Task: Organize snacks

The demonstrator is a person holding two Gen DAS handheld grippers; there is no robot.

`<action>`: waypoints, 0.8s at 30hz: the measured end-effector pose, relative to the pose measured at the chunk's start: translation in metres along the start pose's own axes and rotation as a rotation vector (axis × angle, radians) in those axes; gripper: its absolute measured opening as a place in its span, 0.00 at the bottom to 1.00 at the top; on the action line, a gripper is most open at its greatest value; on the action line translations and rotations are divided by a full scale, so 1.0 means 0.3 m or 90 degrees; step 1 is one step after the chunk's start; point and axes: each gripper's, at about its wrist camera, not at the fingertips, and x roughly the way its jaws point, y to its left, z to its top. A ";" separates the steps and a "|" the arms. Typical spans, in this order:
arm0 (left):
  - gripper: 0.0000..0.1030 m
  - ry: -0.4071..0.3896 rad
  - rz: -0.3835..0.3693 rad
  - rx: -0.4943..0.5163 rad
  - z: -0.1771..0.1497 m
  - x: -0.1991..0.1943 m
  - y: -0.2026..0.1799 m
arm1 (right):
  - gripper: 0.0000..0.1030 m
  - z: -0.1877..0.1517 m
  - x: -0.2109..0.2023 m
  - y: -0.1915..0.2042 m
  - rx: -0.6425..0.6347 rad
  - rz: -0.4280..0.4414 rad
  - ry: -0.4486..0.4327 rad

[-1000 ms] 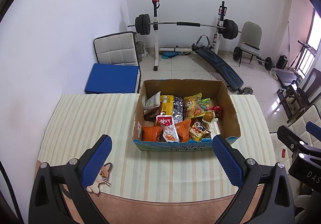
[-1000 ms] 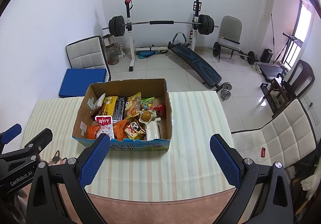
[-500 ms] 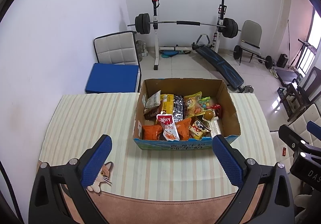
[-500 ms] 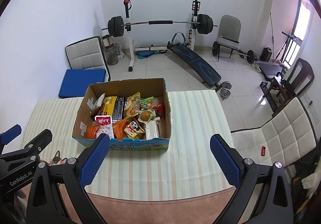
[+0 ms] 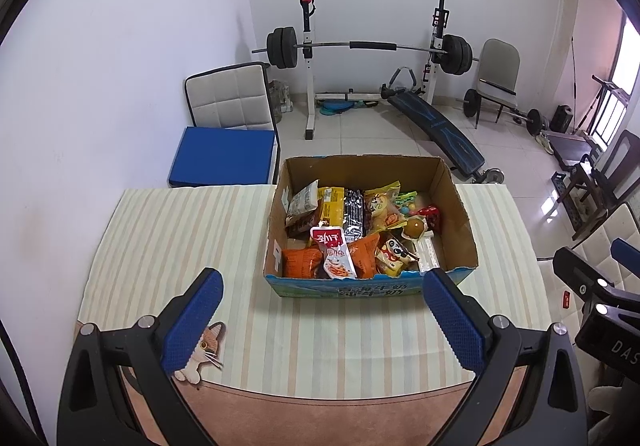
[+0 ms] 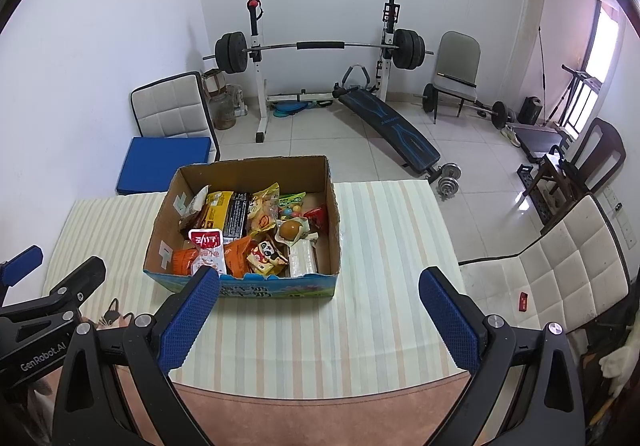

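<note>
An open cardboard box [image 5: 466, 234] stands on the striped tablecloth, also in the right wrist view [image 6: 334, 230]. It holds several snack packets, among them a red-and-white pouch [image 5: 331, 250] [image 6: 206, 246], orange bags [image 5: 302, 262], a black packet [image 5: 354, 212] and a panda packet [image 6: 266, 252]. My left gripper [image 5: 320, 320] is open and empty, held above the table short of the box. My right gripper [image 6: 318, 316] is open and empty, above the table's near edge, right of the left one.
A cat sticker [image 5: 202, 354] lies on the cloth near the front left. A blue-seated chair [image 5: 226, 156] stands behind the table, a white padded chair [image 6: 556, 274] at its right. A barbell rack [image 5: 368, 46] and bench stand at the far wall.
Both views have shifted very slightly; the box and snacks have not moved and both grippers stay open.
</note>
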 end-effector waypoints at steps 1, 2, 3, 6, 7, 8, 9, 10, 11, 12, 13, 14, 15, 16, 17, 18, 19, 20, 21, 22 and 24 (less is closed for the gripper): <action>1.00 0.001 -0.001 0.000 0.000 0.001 0.000 | 0.99 0.000 -0.003 0.000 0.000 0.000 0.000; 1.00 0.002 -0.001 0.000 0.000 -0.001 0.001 | 0.99 -0.001 -0.004 -0.001 0.001 -0.001 0.001; 1.00 0.002 -0.001 0.000 -0.001 0.000 -0.001 | 0.99 -0.002 -0.006 -0.002 0.002 -0.001 0.001; 1.00 0.002 -0.002 0.006 0.001 -0.002 0.002 | 0.99 -0.003 -0.009 -0.002 0.001 -0.002 0.000; 1.00 0.002 -0.004 0.005 0.001 -0.001 0.001 | 0.99 -0.002 -0.005 -0.001 0.001 -0.002 0.000; 1.00 0.003 -0.004 0.005 0.002 -0.003 0.004 | 0.99 -0.002 -0.006 -0.001 0.002 -0.002 0.000; 1.00 0.004 -0.006 0.008 0.003 0.000 0.002 | 0.99 -0.002 -0.006 -0.001 0.002 -0.001 0.000; 1.00 0.003 -0.005 0.008 0.003 0.000 0.002 | 0.99 -0.002 -0.005 -0.001 0.001 -0.002 -0.001; 1.00 0.003 -0.005 0.007 0.004 -0.002 0.005 | 0.99 -0.002 -0.006 -0.001 0.001 -0.001 -0.001; 1.00 0.003 -0.006 0.007 0.002 0.000 0.002 | 0.99 -0.003 -0.007 -0.001 0.001 -0.001 -0.001; 1.00 0.002 -0.006 0.008 0.003 0.000 0.003 | 0.99 -0.003 -0.006 -0.001 0.001 -0.002 -0.001; 1.00 0.002 -0.006 0.008 0.003 -0.001 0.004 | 0.99 -0.004 -0.006 -0.001 0.001 -0.002 -0.001; 1.00 0.002 -0.005 0.008 0.002 0.001 0.003 | 0.99 -0.004 -0.007 -0.002 0.002 -0.001 0.000; 1.00 0.003 -0.006 0.007 0.003 0.001 0.003 | 0.99 -0.003 -0.007 -0.001 0.001 -0.001 -0.001; 1.00 0.004 -0.007 0.007 0.003 0.001 0.005 | 0.99 -0.003 -0.008 0.000 0.000 -0.002 -0.001; 1.00 0.003 -0.007 0.008 0.002 0.001 0.002 | 0.99 -0.004 -0.007 -0.002 0.001 -0.002 -0.001; 1.00 0.003 -0.008 0.008 0.002 0.000 0.003 | 0.99 -0.004 -0.008 -0.002 0.001 -0.001 -0.001; 1.00 0.003 -0.007 0.009 0.002 0.000 0.004 | 0.99 -0.004 -0.007 -0.001 0.002 -0.002 -0.001; 1.00 0.003 -0.007 0.010 0.002 0.001 0.002 | 0.99 -0.004 -0.007 -0.001 0.001 -0.002 -0.001; 1.00 0.003 -0.006 0.011 0.002 0.001 0.003 | 0.99 -0.004 -0.006 0.000 0.001 -0.001 0.000; 1.00 0.002 0.003 0.012 0.002 0.002 0.002 | 0.99 -0.005 -0.008 0.000 0.001 -0.002 -0.001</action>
